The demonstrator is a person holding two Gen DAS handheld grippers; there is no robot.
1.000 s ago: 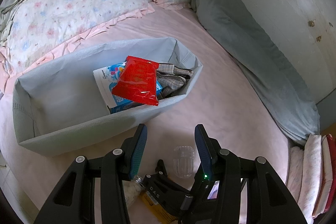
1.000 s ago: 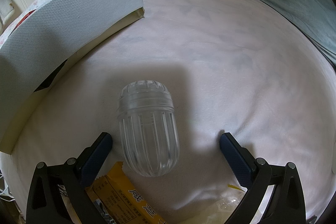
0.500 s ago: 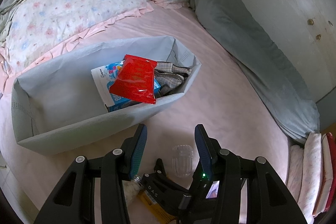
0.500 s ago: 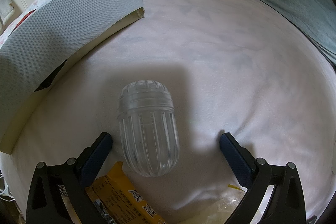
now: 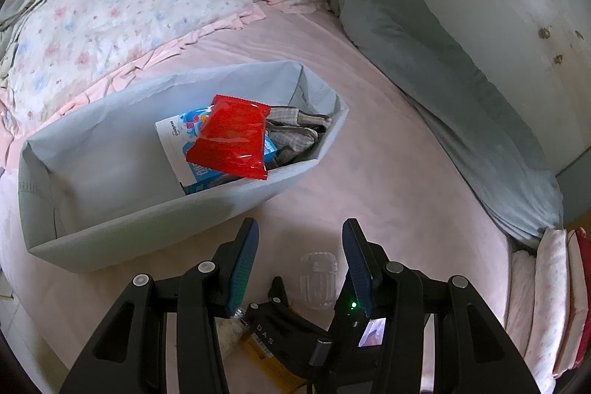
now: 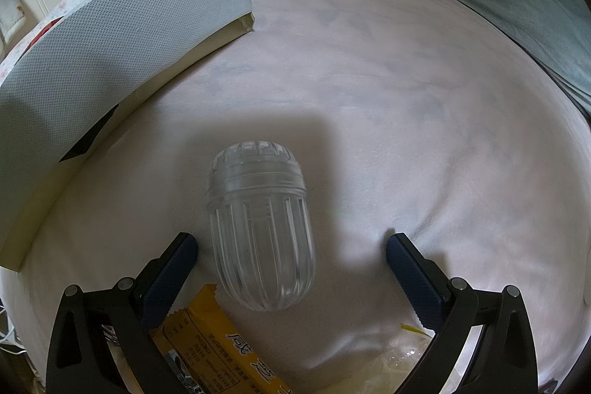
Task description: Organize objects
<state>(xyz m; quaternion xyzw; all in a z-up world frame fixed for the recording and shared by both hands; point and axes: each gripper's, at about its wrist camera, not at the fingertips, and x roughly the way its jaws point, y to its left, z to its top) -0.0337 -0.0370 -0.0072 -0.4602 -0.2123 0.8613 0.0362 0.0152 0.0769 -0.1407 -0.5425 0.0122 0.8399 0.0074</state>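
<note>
Lying on its side on the pink bed sheet (image 6: 388, 69), the clear ribbed jar (image 6: 260, 228) sits between the spread fingers of the right hand-held gripper (image 6: 291, 248), cap end pointing away from the camera; the jaws stand wide open and neither pad touches the plastic, though the left one is just beside it. The placement reads as a lineup for a grasp across the jar's body, the fingers bracketing its width. A yellow snack wrapper (image 6: 207, 331) lies under the left finger, close to the jar's rounded base, and could get pinched along with the jar if the jaws shut as they stand. The left hand-held gripper (image 5: 299, 264) hangs above and behind, also open and holding nothing; its view looks down on the right tool and the same jar (image 5: 319, 279). Near the jar stands the grey fabric storage bin (image 5: 122, 213), open-topped, its near wall facing the grippers. Items are already stowed at one end: a red snack packet (image 5: 232, 143) on top of a white and blue package (image 5: 181, 139), with folded plaid cloth (image 5: 295, 128) alongside. Most of the bin floor remains free, so the jar's likely destination has room. Floral pillows (image 5: 110, 24) and a rolled grey blanket (image 5: 443, 80) border the work area, well apart from it. Judged stage: pre-grasp, jar not yet lifted.
</note>
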